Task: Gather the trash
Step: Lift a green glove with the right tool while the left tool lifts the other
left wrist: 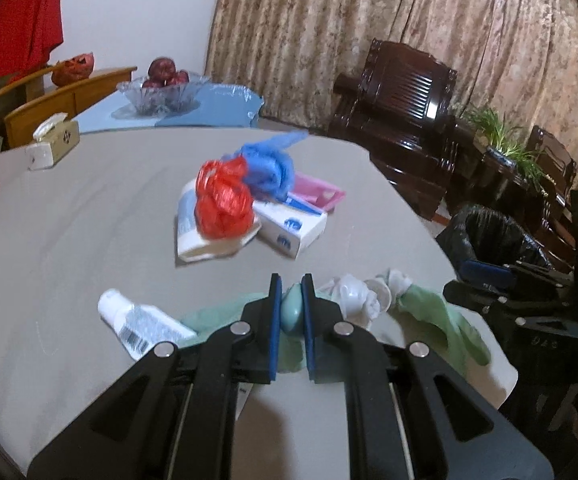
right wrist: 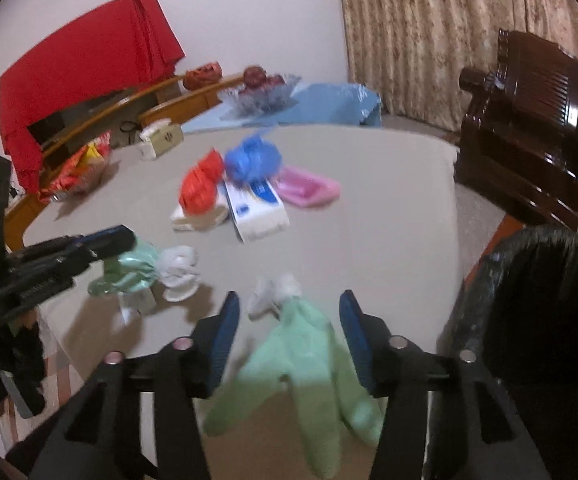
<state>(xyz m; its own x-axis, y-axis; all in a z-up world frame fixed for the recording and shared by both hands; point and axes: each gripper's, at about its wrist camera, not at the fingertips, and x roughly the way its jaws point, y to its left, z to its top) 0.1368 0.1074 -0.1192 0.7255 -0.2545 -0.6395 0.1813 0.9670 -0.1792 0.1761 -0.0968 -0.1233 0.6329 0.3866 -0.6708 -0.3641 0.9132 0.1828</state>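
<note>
Left wrist view: left gripper (left wrist: 292,300) at lower centre of the frame, clenched on a fold of green bag (left wrist: 292,312), the blue pads pressed against a bulge of pale green plastic. More of the same green film spread beneath the jaws to lower left, beside a white tube (left wrist: 141,322) lying flat on the table (left wrist: 69,240). At lower right, a second green bag (left wrist: 437,316) stretched down toward the table's edge, its knotted white end beside crumpled white tissue (left wrist: 355,292). Bin lined with black plastic (left wrist: 489,236) at right edge of the frame, off the table and lower than it; judged nearer to the right hand than to this one. Central heap farther up the frame: red bag (left wrist: 221,204), blue bag (left wrist: 269,172), white boxes, pink tray.

Right wrist view: right gripper (right wrist: 289,320) at lower centre, released, jaws spread wide and apart from everything. Second green bag (right wrist: 309,372) lying directly between and ahead of the fingers, long axis running from lower frame up toward centre, roughly along the gripper's pointing direction, white knot (right wrist: 273,292) at the far end. Bin (right wrist: 549,300) at right edge, just beside this gripper. Left gripper (right wrist: 89,248) at left edge, gripping the first green bag (right wrist: 129,272), tissue (right wrist: 179,272) touching it.

Judgement: closing across the narrow width of the bag looks right, since the jaws already straddle its long axis; then a short swing rightward to the bin.
</note>
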